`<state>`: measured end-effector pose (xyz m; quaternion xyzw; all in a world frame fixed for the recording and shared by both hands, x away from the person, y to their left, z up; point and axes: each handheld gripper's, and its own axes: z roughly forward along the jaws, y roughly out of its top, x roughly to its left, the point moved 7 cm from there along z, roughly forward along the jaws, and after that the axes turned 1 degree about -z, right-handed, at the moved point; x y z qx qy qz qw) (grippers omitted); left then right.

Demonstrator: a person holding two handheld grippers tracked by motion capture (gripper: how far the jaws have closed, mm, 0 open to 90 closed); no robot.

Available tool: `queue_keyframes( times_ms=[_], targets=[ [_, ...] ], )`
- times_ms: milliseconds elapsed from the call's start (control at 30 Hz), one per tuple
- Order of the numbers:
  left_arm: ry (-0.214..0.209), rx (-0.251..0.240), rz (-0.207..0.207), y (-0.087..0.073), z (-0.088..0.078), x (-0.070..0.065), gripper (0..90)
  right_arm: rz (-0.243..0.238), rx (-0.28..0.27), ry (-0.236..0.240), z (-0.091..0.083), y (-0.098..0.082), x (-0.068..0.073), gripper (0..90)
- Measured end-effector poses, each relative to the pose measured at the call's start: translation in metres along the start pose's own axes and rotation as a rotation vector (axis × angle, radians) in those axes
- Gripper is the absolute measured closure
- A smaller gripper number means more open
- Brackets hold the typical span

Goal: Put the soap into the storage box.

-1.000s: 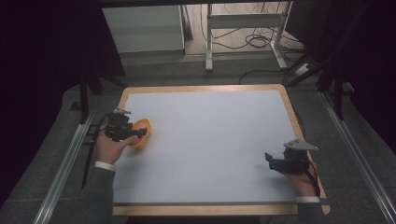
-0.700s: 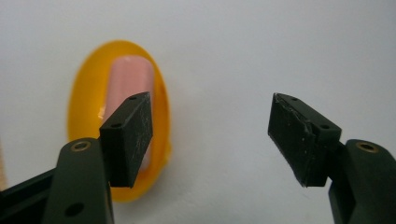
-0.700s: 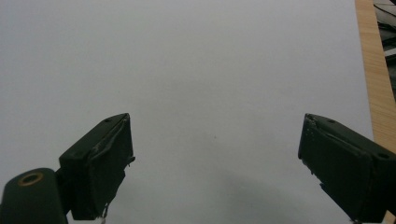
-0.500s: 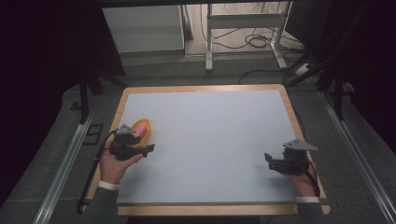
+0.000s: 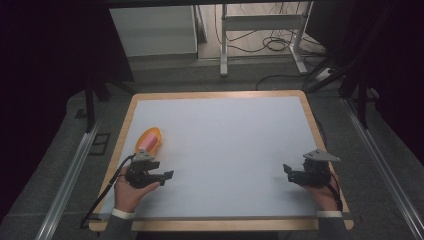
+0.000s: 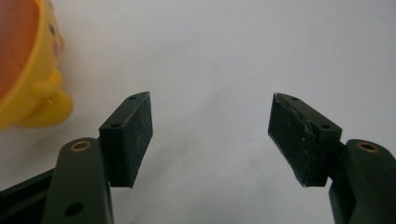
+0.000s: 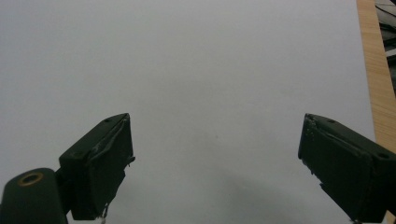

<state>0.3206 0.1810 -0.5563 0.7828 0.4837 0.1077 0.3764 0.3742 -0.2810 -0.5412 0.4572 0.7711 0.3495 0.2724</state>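
Left gripper (image 5: 169, 174) at table's (image 5: 225, 140) 8 o'clock, jaws wide, empty. Yellow toy (image 5: 148, 140) lies just past it, toward 9 o'clock. Right gripper (image 5: 286, 168) at 4 o'clock, jaws wide, empty.

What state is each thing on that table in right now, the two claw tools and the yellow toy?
Left gripper: open, holding nothing, pointing across the table.
Right gripper: open, holding nothing, low over the white surface.
Yellow toy: lying on the table near its left edge, free of both grippers.
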Motion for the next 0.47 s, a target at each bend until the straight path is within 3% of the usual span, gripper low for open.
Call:
queue_keyframes(
  times_ms=[33,467],
  targets=[
    [0.003,0.015,0.006,-0.0036,0.0019,-0.0001,30.9,-0.001,-0.002,0.001,0.0002,0.0003,0.0002,10.0],
    [0.002,-0.024,-0.017,-0.0004,-0.0066,0.0044,30.5,-0.010,-0.021,0.011,-0.0014,0.0045,0.0048,10.0]
  ],
)
